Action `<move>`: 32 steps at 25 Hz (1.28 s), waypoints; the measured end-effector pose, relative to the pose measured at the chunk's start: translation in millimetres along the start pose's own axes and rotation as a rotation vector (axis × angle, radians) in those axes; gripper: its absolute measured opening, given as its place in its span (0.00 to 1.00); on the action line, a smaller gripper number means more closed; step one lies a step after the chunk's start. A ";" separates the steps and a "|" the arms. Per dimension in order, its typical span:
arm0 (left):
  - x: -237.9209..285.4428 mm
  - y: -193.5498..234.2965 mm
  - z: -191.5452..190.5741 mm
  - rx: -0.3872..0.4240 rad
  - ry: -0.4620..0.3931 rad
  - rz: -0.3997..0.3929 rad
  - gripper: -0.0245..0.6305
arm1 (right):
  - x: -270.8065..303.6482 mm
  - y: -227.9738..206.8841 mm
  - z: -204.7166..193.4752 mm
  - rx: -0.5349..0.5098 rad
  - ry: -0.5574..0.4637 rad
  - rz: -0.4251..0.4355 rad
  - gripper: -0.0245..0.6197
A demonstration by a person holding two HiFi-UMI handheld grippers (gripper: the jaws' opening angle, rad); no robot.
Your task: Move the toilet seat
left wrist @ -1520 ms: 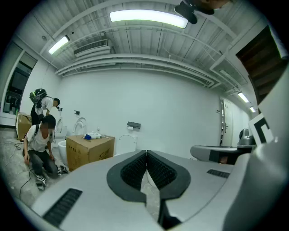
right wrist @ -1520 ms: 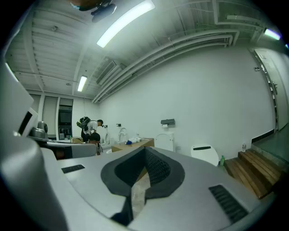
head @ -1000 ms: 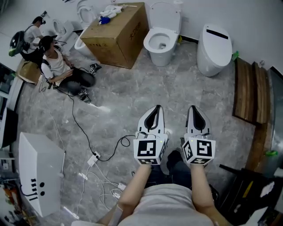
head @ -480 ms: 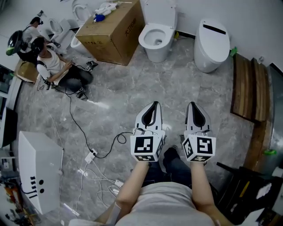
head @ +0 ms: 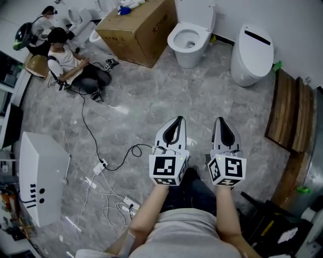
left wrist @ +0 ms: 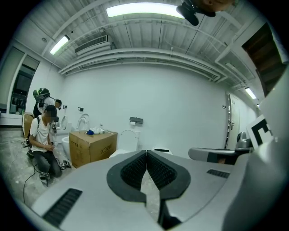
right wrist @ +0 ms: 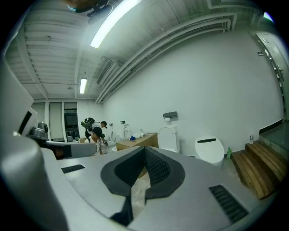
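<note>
**Across the floor from the toilets, both grippers closed and empty**

Far ahead by the wall, the open toilet (head: 189, 53) has its toilet seat (head: 197, 11) tipped up, as far as I can tell; a closed toilet (head: 254, 48) stands to its right. Both are well apart from me.

My left gripper (head: 176, 122) and right gripper (head: 223, 123) are pressed together on nothing. If I arrive like this, I can only knock the seat, and it could drop hard onto the bowl.

A cable (head: 108, 164) trails over the floor near my feet on the left and could trip me.

The cardboard box (head: 139, 30) carries dark print, too small to read. My gripper cubes show only square markers.
</note>
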State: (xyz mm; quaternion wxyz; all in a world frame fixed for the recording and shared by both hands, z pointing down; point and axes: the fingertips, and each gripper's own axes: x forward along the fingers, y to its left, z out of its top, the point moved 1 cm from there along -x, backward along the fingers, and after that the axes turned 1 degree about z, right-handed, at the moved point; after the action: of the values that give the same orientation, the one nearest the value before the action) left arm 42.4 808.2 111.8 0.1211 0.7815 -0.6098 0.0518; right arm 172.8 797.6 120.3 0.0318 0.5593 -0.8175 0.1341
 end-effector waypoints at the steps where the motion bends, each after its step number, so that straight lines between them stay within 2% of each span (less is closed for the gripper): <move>1: 3.2 2.3 1.0 0.001 0.000 0.002 0.06 | 4.4 -0.4 -0.4 0.003 0.003 0.001 0.06; 9: 57.9 43.6 8.7 -0.011 0.008 -0.005 0.06 | 69.3 0.2 6.1 -0.003 0.010 -0.011 0.06; 22: 175.6 126.1 49.6 -0.009 0.018 -0.057 0.06 | 206.0 4.1 36.9 -0.005 0.015 -0.065 0.06; 32: 238.0 177.0 72.3 -0.008 0.003 -0.070 0.06 | 288.5 14.3 50.3 -0.011 0.015 -0.068 0.06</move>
State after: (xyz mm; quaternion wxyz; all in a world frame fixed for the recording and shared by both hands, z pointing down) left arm -73.7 526.0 118.7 0.1267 0.8019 -0.5820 0.0462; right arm 57.0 528.3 127.6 0.0456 0.5857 -0.7983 0.1327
